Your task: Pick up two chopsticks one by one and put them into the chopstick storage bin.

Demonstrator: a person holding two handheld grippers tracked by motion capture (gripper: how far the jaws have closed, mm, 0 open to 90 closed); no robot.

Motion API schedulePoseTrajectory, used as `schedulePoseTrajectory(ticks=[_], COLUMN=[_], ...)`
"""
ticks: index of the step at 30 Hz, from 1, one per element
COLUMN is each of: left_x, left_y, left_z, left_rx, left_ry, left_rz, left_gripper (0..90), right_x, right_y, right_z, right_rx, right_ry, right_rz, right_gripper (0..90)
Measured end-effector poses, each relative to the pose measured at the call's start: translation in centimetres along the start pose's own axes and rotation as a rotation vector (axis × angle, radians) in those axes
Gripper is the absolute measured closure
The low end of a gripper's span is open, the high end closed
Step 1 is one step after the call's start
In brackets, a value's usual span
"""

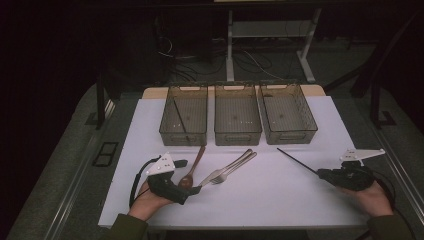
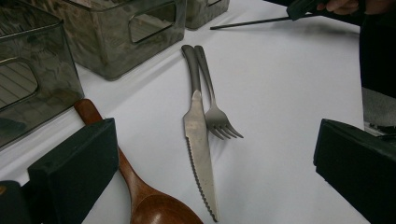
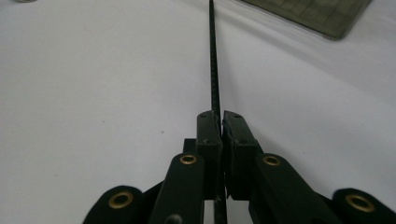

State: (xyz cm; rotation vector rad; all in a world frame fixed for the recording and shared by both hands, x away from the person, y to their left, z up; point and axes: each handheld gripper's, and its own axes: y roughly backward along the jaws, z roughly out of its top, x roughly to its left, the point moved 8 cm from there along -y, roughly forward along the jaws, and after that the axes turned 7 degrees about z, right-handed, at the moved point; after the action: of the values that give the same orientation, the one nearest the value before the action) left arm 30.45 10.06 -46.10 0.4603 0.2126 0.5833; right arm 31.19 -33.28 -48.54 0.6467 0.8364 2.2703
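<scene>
Left gripper (image 1: 196, 189) rested low on the table (image 1: 280, 200), jaws wide apart and holding nothing. The spoon (image 2: 140, 196) lay just beside its left jaw, bowl nearest and handle running away toward the bins. The knife (image 2: 200, 140) and fork (image 2: 217, 116) lay between and just ahead of the jaws, touching each other, all three untouched. Right gripper (image 3: 220, 126) was closed tight on a thin black stick (image 3: 214, 70), probably a chopstick, which ran straight out from the jaw tips over the table toward the right bin (image 1: 288, 114). Beyond both grippers stood three bins in a row. The left bin (image 1: 184, 115) already held one dark stick; middle bin (image 1: 237, 114) and right bin looked empty. Judgement: sorting seemed barely begun, with one piece binned, one in hand and three left on the table.
</scene>
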Motion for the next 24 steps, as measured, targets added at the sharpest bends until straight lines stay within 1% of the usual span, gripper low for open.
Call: schedulePoseTrajectory(ticks=[8, 11, 13, 19, 21, 24], left_x=[0.0, 0.0, 0.0, -0.1, -0.1, 0.0], left_y=[0.0, 0.0, -0.1, -0.1, -0.1, -0.1], left_z=[0.0, 0.0, 0.0, 0.0, 0.0, -0.1], left_rx=[0.001, 0.002, 0.002, 0.002, 0.005, 0.008], left_ry=[0.000, 0.000, 0.001, 0.000, 0.002, -0.004], left_rz=[0.000, 0.000, 0.000, 0.000, 0.001, 0.000], left_gripper=[0.0, 0.0, 0.0, 0.0, 0.0, 0.0], right_x=[1.3, 1.8, 2.1, 2.6, 2.7, 2.9], right_y=[0.3, 0.5, 0.6, 0.7, 0.8, 0.9], right_z=[1.0, 1.5, 1.8, 2.9, 3.2, 3.9], right_rx=[-0.032, -0.055, -0.065, -0.095, -0.102, -0.119], right_ry=[0.030, 0.042, 0.041, 0.055, 0.064, 0.064], right_rz=[0.042, 0.061, 0.074, 0.105, 0.109, 0.120], right_gripper=[85.0, 85.0, 85.0, 84.9, 84.9, 84.9])
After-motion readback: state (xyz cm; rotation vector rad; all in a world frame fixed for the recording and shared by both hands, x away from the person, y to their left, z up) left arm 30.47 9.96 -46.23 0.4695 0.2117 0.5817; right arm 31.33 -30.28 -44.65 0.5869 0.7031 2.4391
